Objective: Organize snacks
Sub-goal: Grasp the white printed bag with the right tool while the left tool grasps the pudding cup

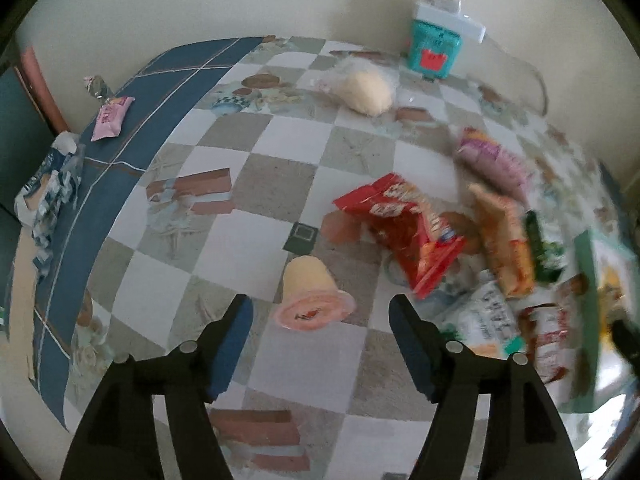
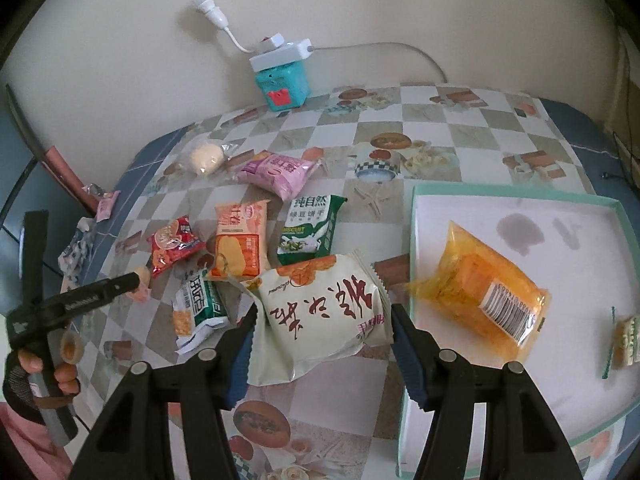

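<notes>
In the left wrist view, the left gripper [image 1: 320, 312] was seen spread wide, nothing held between its blue-padded fingers [image 1: 236, 344]. A tipped jelly cup [image 1: 310, 292] lay on the checkered tablecloth [image 1: 248, 184] just ahead of the fingertips, its lid turned toward the camera. Just beyond and right of the cup a red snack bag [image 1: 404, 232] was seen, and further right of the cup a blurred heap of packets. Well beyond the cup, near the wall, a pale bun in clear wrap [image 1: 366, 92] and a teal box [image 1: 434, 50] were placed.

In the right wrist view, the right gripper [image 2: 324, 320] was held wide apart, with a cream packet [image 2: 320, 312] lying between its fingers; whether the pads touched it could not be told. Right of that packet, a shallow green-rimmed tray [image 2: 520, 196] was seen holding an orange packet [image 2: 480, 296] and, at its far right, a small green-edged packet [image 2: 626, 340]. Beyond the cream packet lay a green biscuit packet [image 2: 310, 232], an orange-and-white packet [image 2: 240, 240] and a pink packet [image 2: 276, 174]. Left of the cream packet, the other gripper [image 2: 134, 280] was seen in the person's hand [image 2: 52, 368].
</notes>
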The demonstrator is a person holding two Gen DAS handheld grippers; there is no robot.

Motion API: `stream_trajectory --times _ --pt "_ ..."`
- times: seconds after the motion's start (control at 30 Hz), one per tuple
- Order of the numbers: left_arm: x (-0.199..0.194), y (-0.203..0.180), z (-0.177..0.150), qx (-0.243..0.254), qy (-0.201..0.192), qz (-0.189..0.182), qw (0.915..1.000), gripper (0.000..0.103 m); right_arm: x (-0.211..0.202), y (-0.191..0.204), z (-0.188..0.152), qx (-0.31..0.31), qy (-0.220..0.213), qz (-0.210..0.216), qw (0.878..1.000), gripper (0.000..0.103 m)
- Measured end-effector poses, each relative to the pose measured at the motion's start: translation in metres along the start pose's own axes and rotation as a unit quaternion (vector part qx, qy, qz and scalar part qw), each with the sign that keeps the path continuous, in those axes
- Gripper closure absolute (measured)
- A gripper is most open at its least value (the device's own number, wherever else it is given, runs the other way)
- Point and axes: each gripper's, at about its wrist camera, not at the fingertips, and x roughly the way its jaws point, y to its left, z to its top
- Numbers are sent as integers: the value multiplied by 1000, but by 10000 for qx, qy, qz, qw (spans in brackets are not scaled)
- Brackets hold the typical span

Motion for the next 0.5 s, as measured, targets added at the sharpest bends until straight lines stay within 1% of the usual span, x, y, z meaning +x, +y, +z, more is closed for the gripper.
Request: stream_trajectory --times 0.07,0.2,0.27,0.3,0.33,0.4,0.5 --pt "11 0 -2 18 46 219 9997 29 2 -1 0 2 13 -4 10000 39" --pt "25 8 -5 -232 89 270 9993 29 5 -1 -2 13 23 22 10000 39" --pt "26 12 -6 -342 41 201 9992 34 7 -1 -2 24 31 37 10000 39" --pt "25 12 -6 -364 4 146 9992 47 7 -2 -2 29 36 41 10000 39" --pt "23 12 -7 -374 -43 117 9992 54 8 -2 -2 35 43 46 10000 39" --pt "22 10 -7 -327 -75 183 9993 54 9 -2 -3 45 57 53 10000 39" --pt "20 7 -8 -315 -71 172 9993 55 8 -3 -4 64 52 81 9999 39"
